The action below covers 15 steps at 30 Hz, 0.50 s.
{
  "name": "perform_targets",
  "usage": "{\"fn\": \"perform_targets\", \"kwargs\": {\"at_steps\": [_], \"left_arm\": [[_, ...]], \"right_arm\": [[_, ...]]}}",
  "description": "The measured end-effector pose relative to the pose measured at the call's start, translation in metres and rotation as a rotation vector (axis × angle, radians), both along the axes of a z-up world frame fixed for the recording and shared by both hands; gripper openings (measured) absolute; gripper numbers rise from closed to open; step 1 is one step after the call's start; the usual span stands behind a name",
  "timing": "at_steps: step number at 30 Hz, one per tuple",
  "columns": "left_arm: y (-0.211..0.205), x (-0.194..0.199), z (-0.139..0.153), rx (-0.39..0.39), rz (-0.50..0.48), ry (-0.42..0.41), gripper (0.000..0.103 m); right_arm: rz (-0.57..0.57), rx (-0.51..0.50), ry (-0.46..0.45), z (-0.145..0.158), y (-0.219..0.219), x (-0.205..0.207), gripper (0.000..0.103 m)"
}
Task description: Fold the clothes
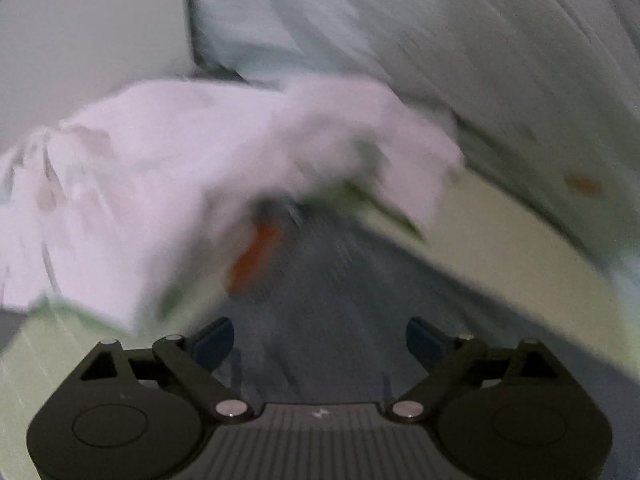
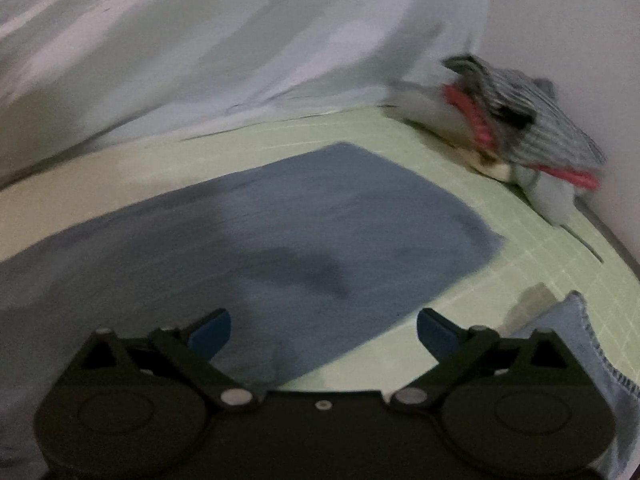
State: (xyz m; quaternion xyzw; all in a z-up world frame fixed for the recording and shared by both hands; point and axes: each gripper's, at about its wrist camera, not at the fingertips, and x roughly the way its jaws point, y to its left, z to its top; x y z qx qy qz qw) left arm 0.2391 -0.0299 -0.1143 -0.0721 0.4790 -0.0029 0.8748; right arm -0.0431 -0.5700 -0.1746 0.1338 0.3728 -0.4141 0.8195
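The left gripper (image 1: 320, 342) is pointing steeply down over a blue-grey cloth (image 1: 320, 280) lying flat on the green grid mat (image 1: 500, 248) of the counter, its jaws standing wide apart with nothing between them. The right gripper (image 2: 324, 334) is tilting down over the same blue-grey cloth (image 2: 320, 220), its jaws likewise spread wide and gripping nothing. A crumpled white garment (image 1: 160, 168) is lying beyond the cloth, and a heap of striped grey clothing (image 2: 520, 116) is sitting at the mat's far corner.
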Motion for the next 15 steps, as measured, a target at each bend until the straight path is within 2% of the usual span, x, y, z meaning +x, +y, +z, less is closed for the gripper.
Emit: {"fn": "perform_targets", "kwargs": {"at_steps": [3,6,12,15], "left_arm": [[-0.046,-0.029,-0.019,0.025,-0.087,0.076,0.094],[-0.090,-0.050,-0.032,0.030,-0.132,0.114,0.094],[-0.162,-0.066,-0.040,0.073,-0.209,0.128,0.094],[-0.179,-0.064,-0.054,0.097,-0.178,0.168,0.094]], "right_arm": [[0.008,0.005,0.003,-0.004,-0.033,-0.011,0.101],[0.037,-0.001,0.031,-0.010,-0.070,-0.010,0.101],[0.112,-0.031,0.031,-0.019,-0.145,0.014,0.099],[0.134,-0.018,0.013,-0.026,-0.183,0.033,0.085]]}}
